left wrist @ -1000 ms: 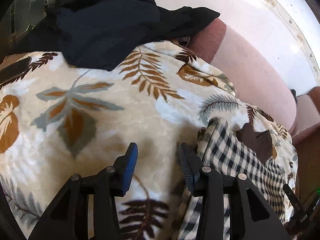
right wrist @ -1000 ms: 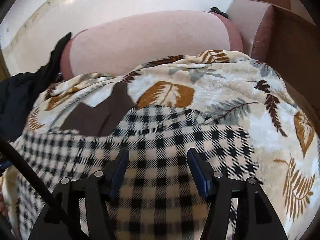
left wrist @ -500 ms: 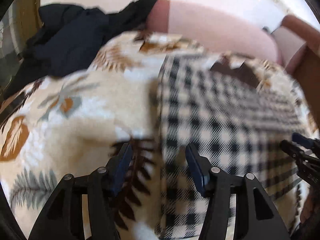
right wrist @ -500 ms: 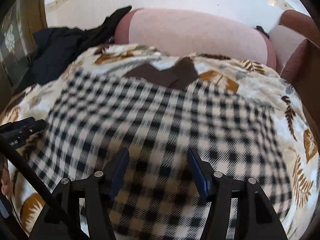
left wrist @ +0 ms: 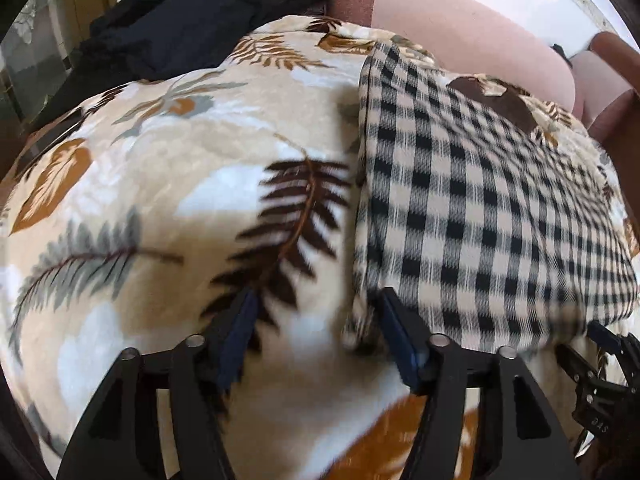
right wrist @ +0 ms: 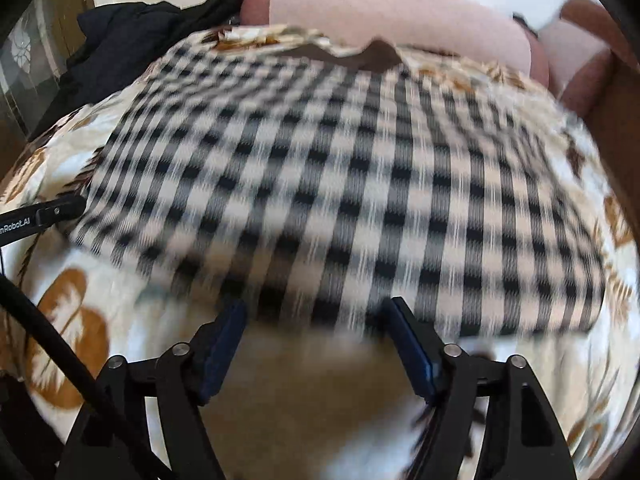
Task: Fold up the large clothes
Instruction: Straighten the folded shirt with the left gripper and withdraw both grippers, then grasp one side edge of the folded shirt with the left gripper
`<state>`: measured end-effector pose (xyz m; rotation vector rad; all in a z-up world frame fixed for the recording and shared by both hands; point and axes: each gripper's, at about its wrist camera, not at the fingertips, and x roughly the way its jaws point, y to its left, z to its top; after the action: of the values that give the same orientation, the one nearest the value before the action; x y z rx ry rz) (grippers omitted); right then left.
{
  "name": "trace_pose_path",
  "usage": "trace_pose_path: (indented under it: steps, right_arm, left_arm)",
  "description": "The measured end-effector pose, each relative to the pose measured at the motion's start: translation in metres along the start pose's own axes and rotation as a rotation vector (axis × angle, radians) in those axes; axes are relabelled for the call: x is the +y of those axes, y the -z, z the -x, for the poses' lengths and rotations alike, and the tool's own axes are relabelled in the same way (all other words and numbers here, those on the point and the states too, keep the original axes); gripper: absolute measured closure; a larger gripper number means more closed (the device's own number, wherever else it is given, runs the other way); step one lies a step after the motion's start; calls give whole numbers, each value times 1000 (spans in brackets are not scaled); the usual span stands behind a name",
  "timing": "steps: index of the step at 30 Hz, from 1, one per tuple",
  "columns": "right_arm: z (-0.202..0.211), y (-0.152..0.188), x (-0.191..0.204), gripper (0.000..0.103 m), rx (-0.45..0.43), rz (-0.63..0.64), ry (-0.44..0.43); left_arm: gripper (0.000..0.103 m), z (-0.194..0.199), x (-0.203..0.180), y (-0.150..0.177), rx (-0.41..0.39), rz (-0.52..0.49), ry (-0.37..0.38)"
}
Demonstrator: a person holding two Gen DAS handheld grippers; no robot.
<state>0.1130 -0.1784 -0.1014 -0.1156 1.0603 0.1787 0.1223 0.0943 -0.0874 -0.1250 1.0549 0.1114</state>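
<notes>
Black-and-cream checked woven garment (right wrist: 340, 184), folded to a flat rectangle, lies on a plush cream blanket printed with brown, ochre and grey leaves (left wrist: 168, 184), draped over a pink upholstered sofa (left wrist: 460, 28). A dark navy crumpled cloth heap (left wrist: 192, 12) sits behind. Left gripper (left wrist: 316, 332) and right gripper (right wrist: 314, 332), black with blue pads, both gape wide, empty, at the garment's near edge; lettering "nRobot.AI" shows on the left tool.

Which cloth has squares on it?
The checked cloth, black and cream, lying on the leafy blanket. The dark clothes behind are plain.

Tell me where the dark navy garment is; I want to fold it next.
The dark navy garment lies bunched at the upper left in both wrist views, on the far edge of the leaf-print blanket, left of the checked cloth and beside the pink sofa cushion.
</notes>
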Motion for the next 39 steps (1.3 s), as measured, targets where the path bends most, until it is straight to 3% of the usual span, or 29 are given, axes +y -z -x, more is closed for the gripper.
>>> trace_pose_path:
  steps: [6,12,24,31,36,38,39]
  right_arm:
    - [22,33,-2,26,27,-12,-53]
    - [34,47,-12,26,14,-62,-97]
    - [36,37,-36,26,-8,-159,-97]
    - [42,29,-67,25,-37,-281,-156]
    - [56,17,-96,25,-95,-358,-158]
    - [64,13,-115,25,-119,-404,-155]
    - [68,11,-127,25,-131,-428,-146]
  left_arm:
    - [33,14,-10,32,18,-28,-27]
    - [24,18,-17,52,-17,-55,-65]
    - [19,16,-18,53,-29,-57,-77]
    - [19,15,-17,52,-24,-54,-78]
    - [19,16,-17,49,-3,-47,-67]
    - [25,22,-20,49,-11,-47,-12]
    - [35,26,-24,48,-19,-53,34]
